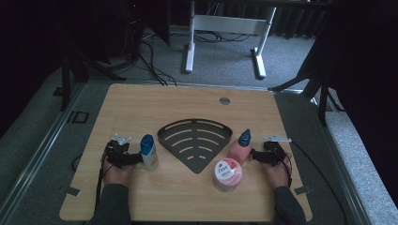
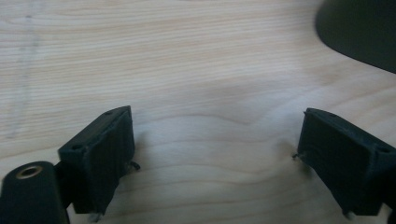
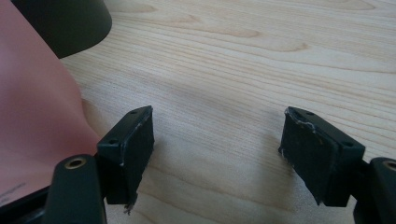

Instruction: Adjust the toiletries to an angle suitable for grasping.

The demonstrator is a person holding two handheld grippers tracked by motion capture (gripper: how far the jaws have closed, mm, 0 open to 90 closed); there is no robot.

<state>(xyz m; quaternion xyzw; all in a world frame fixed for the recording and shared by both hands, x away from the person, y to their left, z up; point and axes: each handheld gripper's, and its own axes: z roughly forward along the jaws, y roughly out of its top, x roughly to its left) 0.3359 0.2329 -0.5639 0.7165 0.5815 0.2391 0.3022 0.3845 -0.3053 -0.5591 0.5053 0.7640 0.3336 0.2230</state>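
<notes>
Though dim, both bottles (image 1: 149, 151) seemingly upright.

Dim, dark-edged overview; soft close-ups

White bottle (image 1: 149, 152) with blue cap, upright, pink bottle (image 1: 240, 148) upright, either side of black rack (image 1: 195, 140)

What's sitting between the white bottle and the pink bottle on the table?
In the high view, the black fan-shaped rack lies between the white bottle and the pink bottle.
</notes>
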